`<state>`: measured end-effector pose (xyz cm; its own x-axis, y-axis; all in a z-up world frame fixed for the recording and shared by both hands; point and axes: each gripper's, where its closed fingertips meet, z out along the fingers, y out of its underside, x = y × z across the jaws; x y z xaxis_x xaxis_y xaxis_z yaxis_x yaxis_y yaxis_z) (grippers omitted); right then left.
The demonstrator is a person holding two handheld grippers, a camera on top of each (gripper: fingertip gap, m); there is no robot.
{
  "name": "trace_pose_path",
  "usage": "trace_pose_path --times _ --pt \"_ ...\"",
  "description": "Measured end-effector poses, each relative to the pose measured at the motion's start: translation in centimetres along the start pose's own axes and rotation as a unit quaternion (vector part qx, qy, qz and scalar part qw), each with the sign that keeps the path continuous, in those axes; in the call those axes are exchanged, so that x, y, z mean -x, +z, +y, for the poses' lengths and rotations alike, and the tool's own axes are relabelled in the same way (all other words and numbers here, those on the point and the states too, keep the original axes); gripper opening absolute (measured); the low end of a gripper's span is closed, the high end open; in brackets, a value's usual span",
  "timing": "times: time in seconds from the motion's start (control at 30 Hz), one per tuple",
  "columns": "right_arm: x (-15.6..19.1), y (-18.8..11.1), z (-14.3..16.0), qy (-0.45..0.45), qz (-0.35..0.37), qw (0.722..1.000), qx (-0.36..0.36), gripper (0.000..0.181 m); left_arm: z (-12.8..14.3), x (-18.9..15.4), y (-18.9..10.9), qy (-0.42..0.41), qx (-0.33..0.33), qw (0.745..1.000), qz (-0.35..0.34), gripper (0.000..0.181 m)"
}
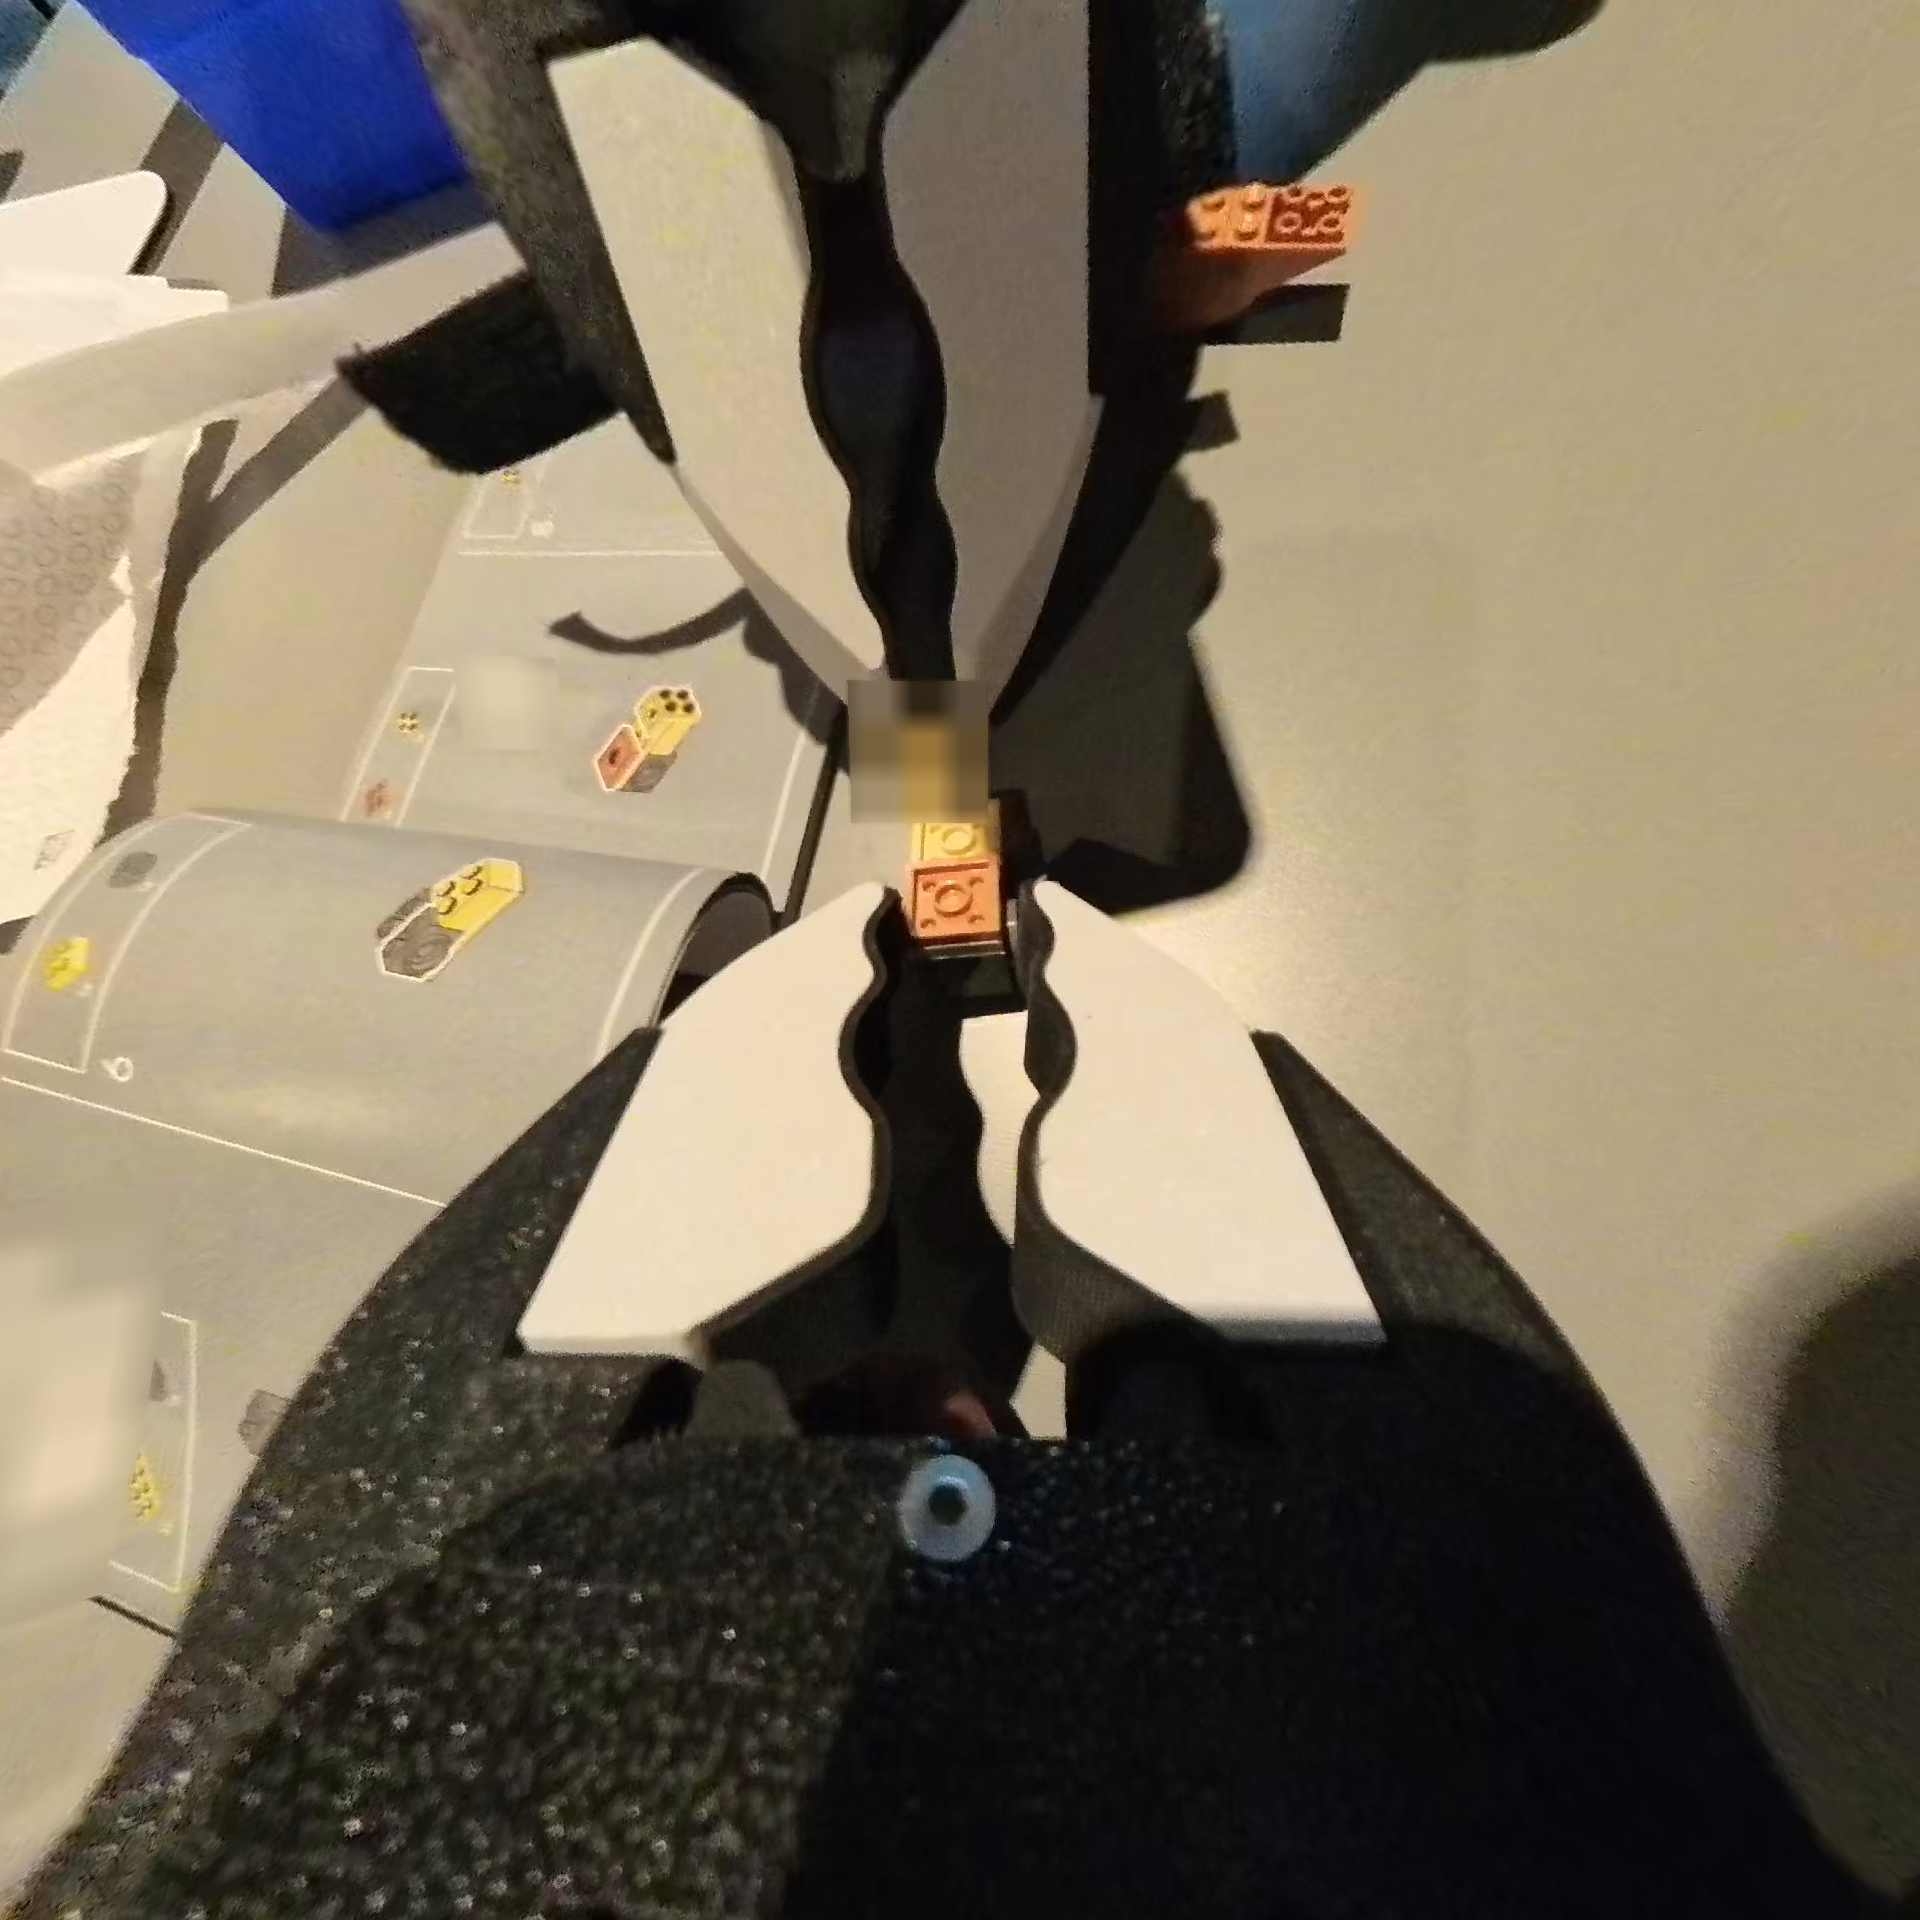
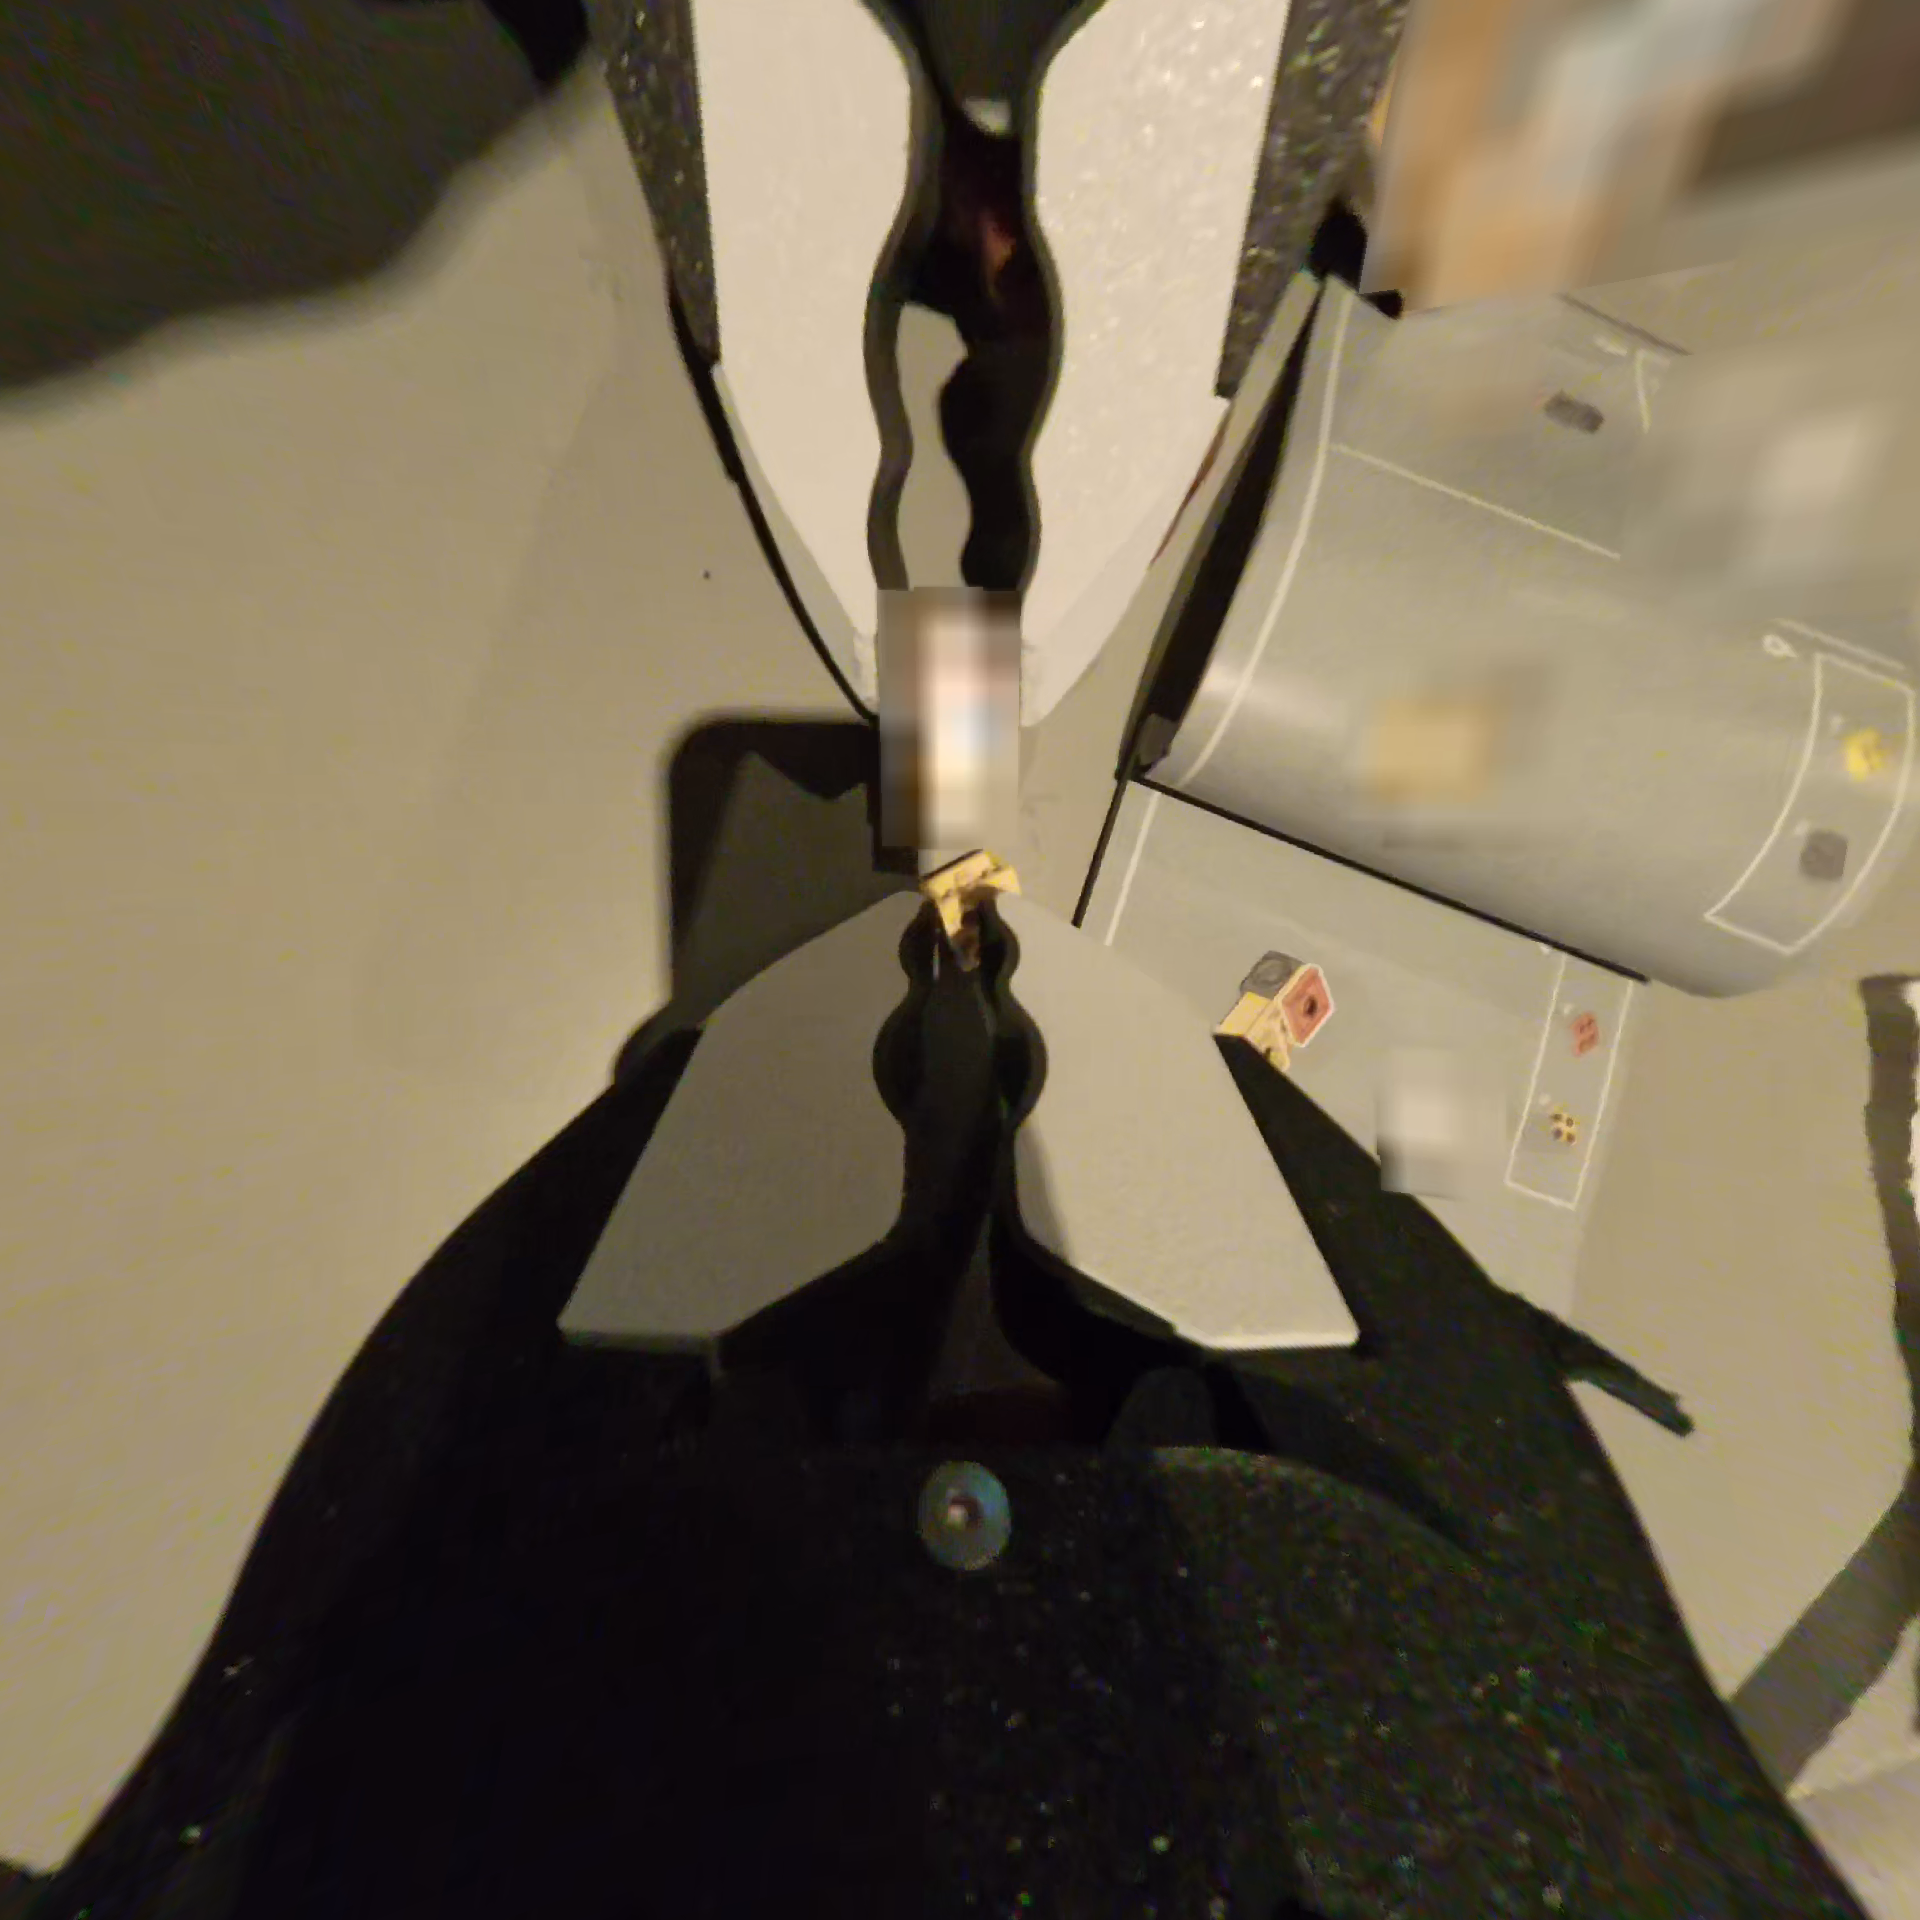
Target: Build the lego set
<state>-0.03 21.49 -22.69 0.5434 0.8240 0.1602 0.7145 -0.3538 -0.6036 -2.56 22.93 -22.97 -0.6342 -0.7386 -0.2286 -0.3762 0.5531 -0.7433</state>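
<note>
1. The left claw (image 1: 951, 925) is pinching a small orange, yellow and black brick stack (image 1: 951, 883).
2. The right claw (image 2: 964, 914) is pinching a tiny yellow brick (image 2: 969, 881) against it, above the tabltop's open booklet (image 1: 582, 623).
3. A loose orange brick (image 1: 1273, 223) is waiting far right, so most building is left.

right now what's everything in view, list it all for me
small brick assembly: one, orange, yellow and black, held between both tongs' tips
yellow piece: one, in the right tongs' tips
brick cluster: one, orange, on the table, far right
instruction booklet: one, grey, open, pages curling, left of the tongs
blue object: one, top left corner
table: one, pale
left tongs: shut on the assembly
right tongs: shut on the yellow piece
</note>
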Motion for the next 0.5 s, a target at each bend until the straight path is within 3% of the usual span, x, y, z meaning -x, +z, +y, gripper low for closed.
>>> trace_pose_path --times 0.03,0.3,0.5 --pt "-0.1 -0.2 -0.1 0.014 0.004 1.000 -0.007 0.007 0.0 0.0 0.0 -0.001 0.000 1.000 0.000 0.021" --pt "-0.3 -1.9 -1.1 0.122 0.042 0.987 -0.095 0.007 -0.9 0.6 -0.1 -0.017 -0.025 0.999 -0.016 0.020" --pt "-1.1 -4.9 -2.8 0.207 0.066 0.952 -0.214 0.006 -3.2 1.0 -0.4 -0.058 -0.088 0.994 -0.025 0.020"
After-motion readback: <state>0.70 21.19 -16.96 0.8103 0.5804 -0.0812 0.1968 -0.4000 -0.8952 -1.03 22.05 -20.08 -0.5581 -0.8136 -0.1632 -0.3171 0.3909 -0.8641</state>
